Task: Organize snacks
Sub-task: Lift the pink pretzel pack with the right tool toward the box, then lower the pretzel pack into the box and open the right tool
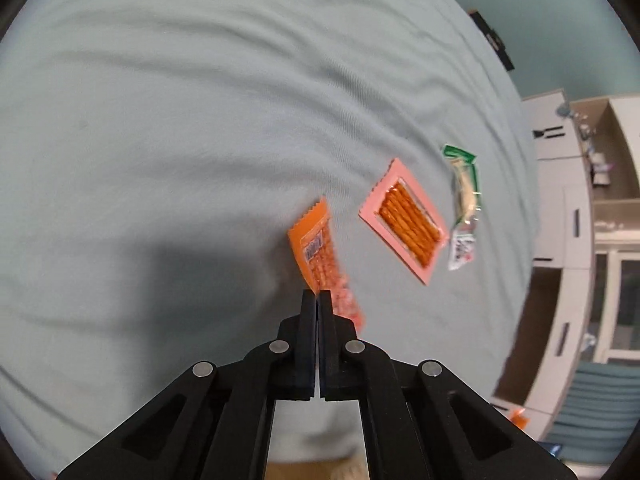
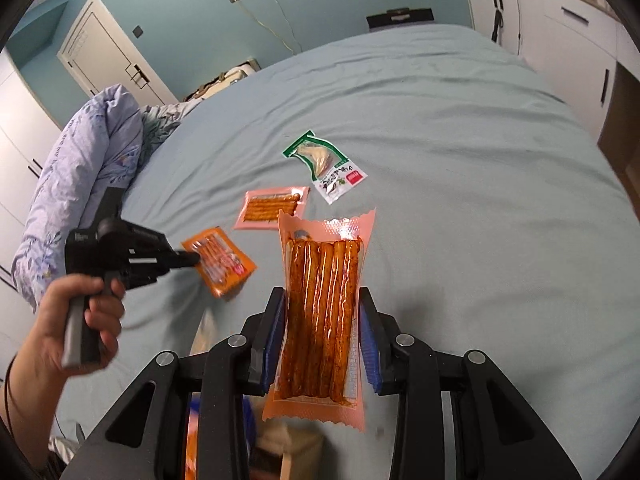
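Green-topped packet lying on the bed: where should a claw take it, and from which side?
Judging by its pose, take the green-topped packet at its flat green sealed end, coming from the far-left side in the right wrist view. It lies flat on the bed sheet, bulging in the middle; the pink packet crowds its near side.

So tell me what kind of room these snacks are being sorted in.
Most likely a bedroom. The snack packets lie on a bed with a pale blue-green sheet, a bunched lilac duvet sits at its edge, and white wardrobe-style cabinets line the wall beside a door.
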